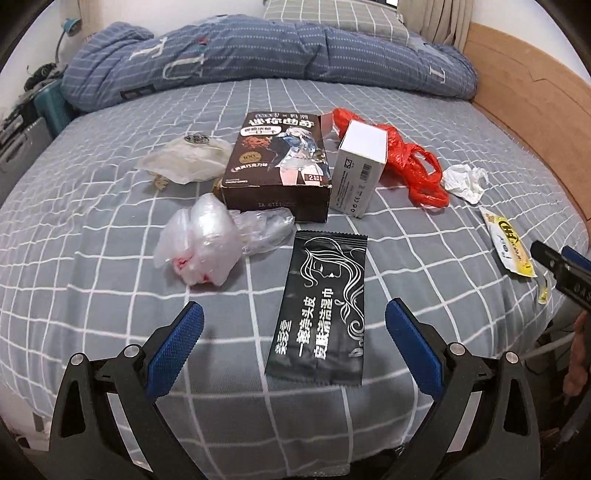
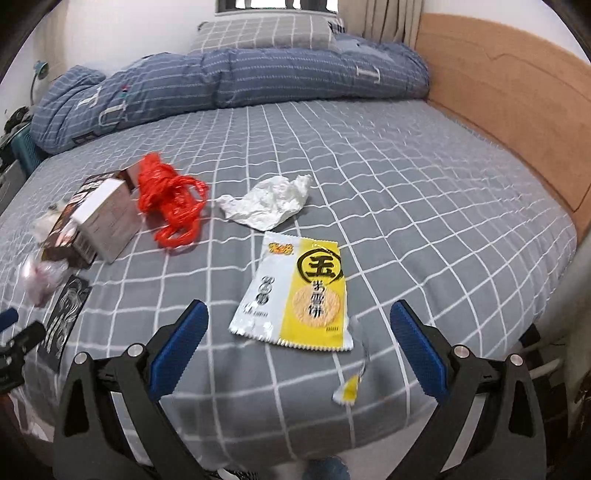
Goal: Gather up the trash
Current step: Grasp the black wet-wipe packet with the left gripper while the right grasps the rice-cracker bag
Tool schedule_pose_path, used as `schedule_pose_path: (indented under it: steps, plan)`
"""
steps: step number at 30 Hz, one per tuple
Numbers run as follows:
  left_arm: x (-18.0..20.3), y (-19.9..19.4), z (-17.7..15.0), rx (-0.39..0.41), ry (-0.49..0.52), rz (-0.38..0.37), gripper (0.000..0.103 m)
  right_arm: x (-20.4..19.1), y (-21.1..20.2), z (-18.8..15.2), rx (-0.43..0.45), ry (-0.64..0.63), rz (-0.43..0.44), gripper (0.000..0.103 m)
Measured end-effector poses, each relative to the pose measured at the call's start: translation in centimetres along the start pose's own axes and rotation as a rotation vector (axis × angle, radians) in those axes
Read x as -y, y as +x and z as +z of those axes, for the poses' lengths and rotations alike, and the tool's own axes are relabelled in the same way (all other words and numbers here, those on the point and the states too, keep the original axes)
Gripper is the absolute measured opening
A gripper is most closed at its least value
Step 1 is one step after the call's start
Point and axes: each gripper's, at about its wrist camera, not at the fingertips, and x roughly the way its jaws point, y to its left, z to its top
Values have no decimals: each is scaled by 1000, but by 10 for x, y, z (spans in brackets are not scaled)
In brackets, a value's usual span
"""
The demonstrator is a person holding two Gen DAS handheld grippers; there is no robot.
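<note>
Trash lies scattered on a grey checked bed. In the left wrist view my left gripper point(image 1: 293, 314) is open around the near end of a black wet-wipe packet point(image 1: 322, 306). Beyond it lie a clear plastic bag point(image 1: 210, 243), a dark snack box point(image 1: 280, 162), a white carton point(image 1: 360, 166), a red plastic bag point(image 1: 410, 162) and a crumpled tissue point(image 1: 465, 179). In the right wrist view my right gripper point(image 2: 299, 317) is open just short of a yellow and white cracker wrapper point(image 2: 299, 295), with a torn strip point(image 2: 349, 387) beside it. The tissue point(image 2: 269, 203) and red bag point(image 2: 170, 199) lie farther off.
A folded blue quilt point(image 1: 258, 55) and a pillow point(image 2: 266, 33) lie across the far end of the bed. A wooden bed board point(image 2: 509, 110) runs along the right side. Clutter and a teal box point(image 1: 51, 103) stand off the bed's left edge. A translucent wrapper point(image 1: 184, 158) lies left of the snack box.
</note>
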Motion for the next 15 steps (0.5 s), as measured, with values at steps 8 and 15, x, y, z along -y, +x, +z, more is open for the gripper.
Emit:
schedule_pose_path:
  steps: [8,15]
  plan:
    - [8,25,11,-43,20,-12,96,5,44,16,-71,19,1,91]
    - [19,42,13,-88,31,-17,87,5,70,20,-123,29,8,89]
